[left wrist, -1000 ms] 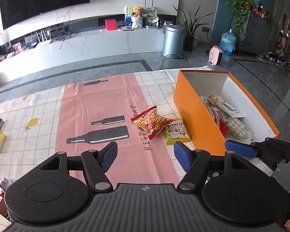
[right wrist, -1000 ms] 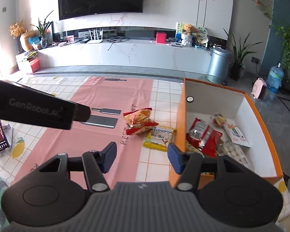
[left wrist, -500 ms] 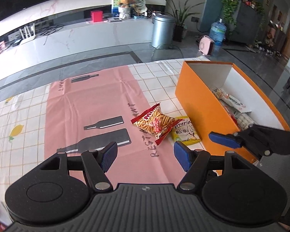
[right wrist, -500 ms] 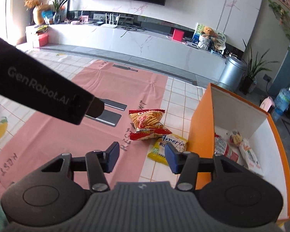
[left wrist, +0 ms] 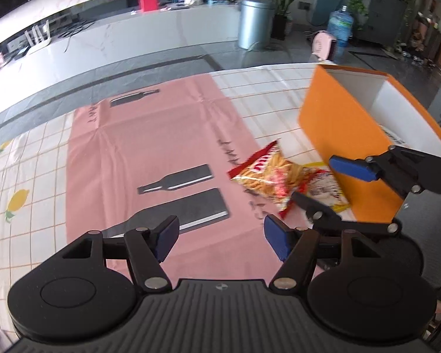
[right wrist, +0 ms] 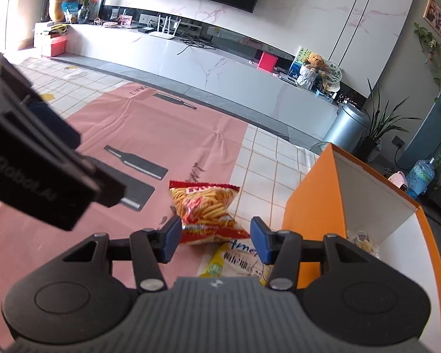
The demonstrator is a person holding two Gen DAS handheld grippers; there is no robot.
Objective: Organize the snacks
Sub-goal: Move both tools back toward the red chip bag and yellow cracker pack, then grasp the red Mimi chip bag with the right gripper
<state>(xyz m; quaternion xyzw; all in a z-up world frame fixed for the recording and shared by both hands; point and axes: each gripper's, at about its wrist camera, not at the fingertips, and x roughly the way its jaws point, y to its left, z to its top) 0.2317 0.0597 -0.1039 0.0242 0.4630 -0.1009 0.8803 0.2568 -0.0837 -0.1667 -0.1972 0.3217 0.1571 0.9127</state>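
Both tools dropped closer; R tool (right wrist: 215, 239) open, over chip bag (right wrist: 204, 210).

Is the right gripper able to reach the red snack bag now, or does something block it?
Probably yes. The right gripper is open just before the red snack bag, with nothing between them. The orange box stands to one side, and the left gripper is apart.
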